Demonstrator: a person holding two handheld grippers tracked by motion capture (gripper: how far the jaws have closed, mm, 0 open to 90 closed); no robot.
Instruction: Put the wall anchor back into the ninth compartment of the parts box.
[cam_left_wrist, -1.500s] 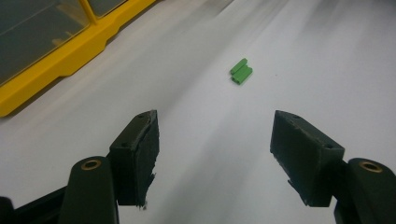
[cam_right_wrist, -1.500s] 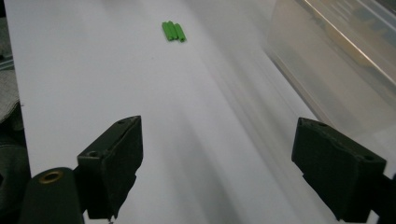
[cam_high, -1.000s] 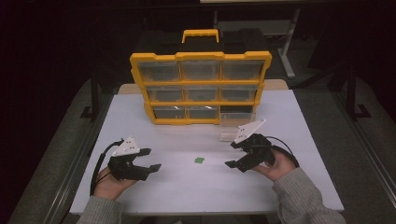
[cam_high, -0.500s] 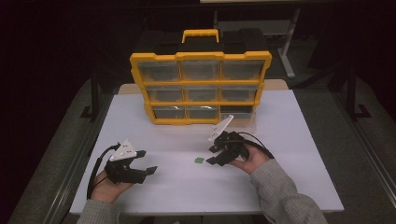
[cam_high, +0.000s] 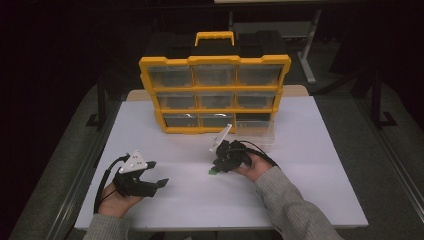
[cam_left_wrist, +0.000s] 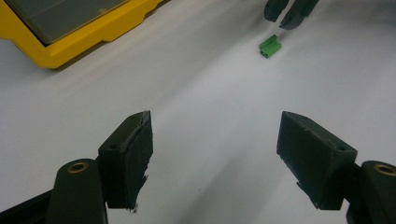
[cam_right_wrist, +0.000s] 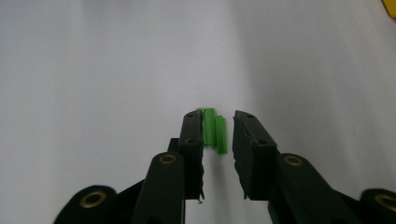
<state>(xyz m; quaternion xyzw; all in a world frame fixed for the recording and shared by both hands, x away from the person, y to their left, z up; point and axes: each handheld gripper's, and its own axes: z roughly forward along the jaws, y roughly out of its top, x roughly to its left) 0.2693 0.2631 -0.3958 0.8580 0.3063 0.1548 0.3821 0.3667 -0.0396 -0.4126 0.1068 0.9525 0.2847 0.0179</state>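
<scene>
The green block (cam_right_wrist: 214, 129) lay near the table's (cam_high: 310, 165) middle, lengthwise between the right gripper's (cam_right_wrist: 218, 140) jaws, which had just been closing, one side still gapped; the left gripper (cam_left_wrist: 215, 154) was held wide, well apart.

The small plastic block (cam_right_wrist: 214, 129) is bright green, plain and unpatterned. Both sets of tongs, the left (cam_high: 152, 178) and the right (cam_high: 216, 167), are matt black, with brass-coloured rivets showing in the two gripper views. The flat bench (cam_high: 310, 165) is plain white. The plastic drawer cabinet (cam_high: 215, 95) has a yellow frame, a black top, a yellow handle and clear drawer fronts.
</scene>
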